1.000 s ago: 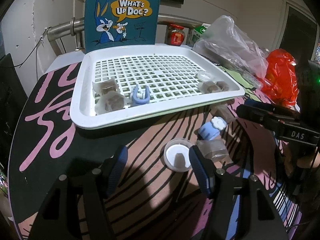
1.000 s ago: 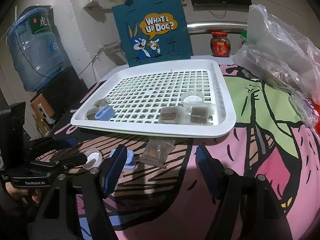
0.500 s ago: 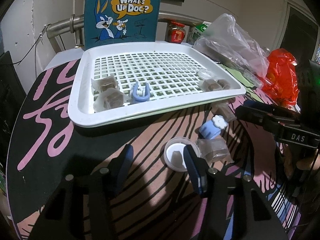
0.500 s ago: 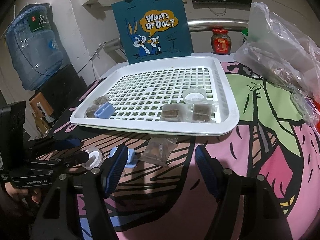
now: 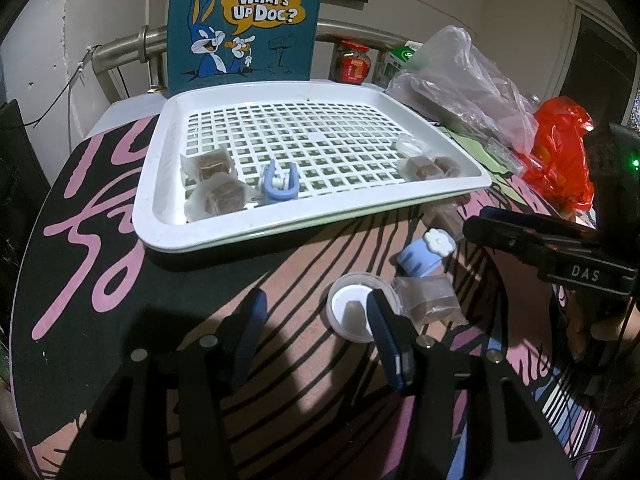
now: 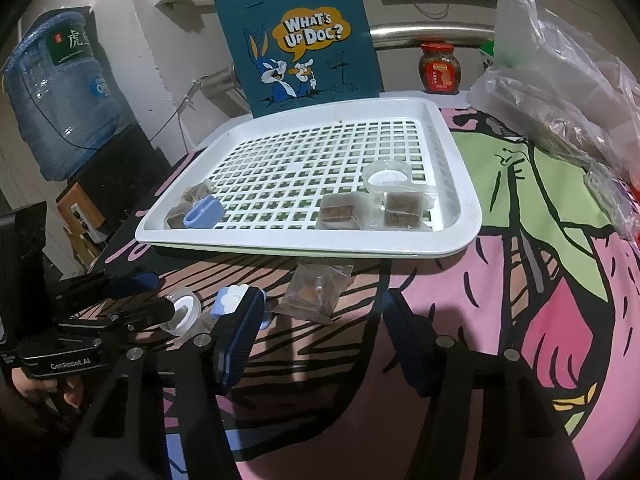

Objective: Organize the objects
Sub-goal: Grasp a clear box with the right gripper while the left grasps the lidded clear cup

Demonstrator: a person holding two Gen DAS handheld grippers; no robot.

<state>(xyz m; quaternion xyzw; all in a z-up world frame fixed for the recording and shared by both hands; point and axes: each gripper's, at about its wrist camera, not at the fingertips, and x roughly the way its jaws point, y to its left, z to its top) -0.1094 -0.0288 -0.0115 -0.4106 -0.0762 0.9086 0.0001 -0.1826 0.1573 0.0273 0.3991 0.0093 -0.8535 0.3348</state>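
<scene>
Both grippers, left gripper (image 5: 316,328) and right gripper (image 6: 320,312), half-spread and narrowing, hold nothing; near the tray (image 5: 160,216), the light, crinkly wrapped cube (image 6: 314,292) (likely slippery) wants flat-side pinching

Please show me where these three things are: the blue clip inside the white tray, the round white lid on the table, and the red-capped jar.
blue clip (image 5: 279,184), left wrist view, on its body.
round white lid (image 5: 349,312), left wrist view, on its flat white centre.
red-capped jar (image 6: 439,69), right wrist view, on its red label.
</scene>
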